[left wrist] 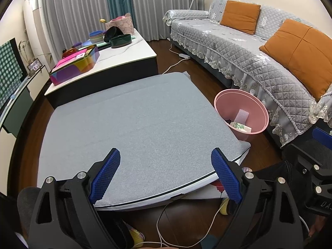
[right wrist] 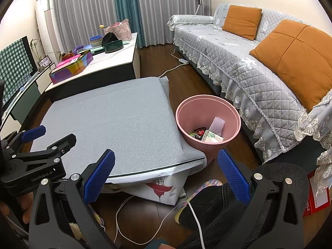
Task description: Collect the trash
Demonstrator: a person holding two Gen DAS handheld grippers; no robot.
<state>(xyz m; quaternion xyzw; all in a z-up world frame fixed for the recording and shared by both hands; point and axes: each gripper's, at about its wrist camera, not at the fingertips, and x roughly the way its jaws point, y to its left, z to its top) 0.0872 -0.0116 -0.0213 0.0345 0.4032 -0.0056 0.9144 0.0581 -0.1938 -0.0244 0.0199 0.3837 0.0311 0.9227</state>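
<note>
A pink trash bin (right wrist: pixel 207 114) stands on the floor between the grey-topped table (right wrist: pixel 116 120) and the sofa; it also shows in the left wrist view (left wrist: pixel 241 112). Inside lie a white foam sleeve (right wrist: pixel 216 125), a white printed packet (right wrist: pixel 211 137) and a dark red wrapper (right wrist: pixel 199 133). My left gripper (left wrist: pixel 166 174) is open and empty over the table's near edge (left wrist: pixel 145 195). My right gripper (right wrist: pixel 166 173) is open and empty above the table's near right corner, short of the bin. The left gripper also shows at the left of the right wrist view (right wrist: pixel 47 137).
A sofa (right wrist: pixel 249 66) with orange cushions (right wrist: pixel 294 56) runs along the right. A white counter (right wrist: pixel 112 60) behind the table holds a colourful box (right wrist: pixel 70 67), bowls and a basket. White cables (right wrist: pixel 145 224) lie on the dark wood floor. A red box (right wrist: pixel 315 197) lies at the far right.
</note>
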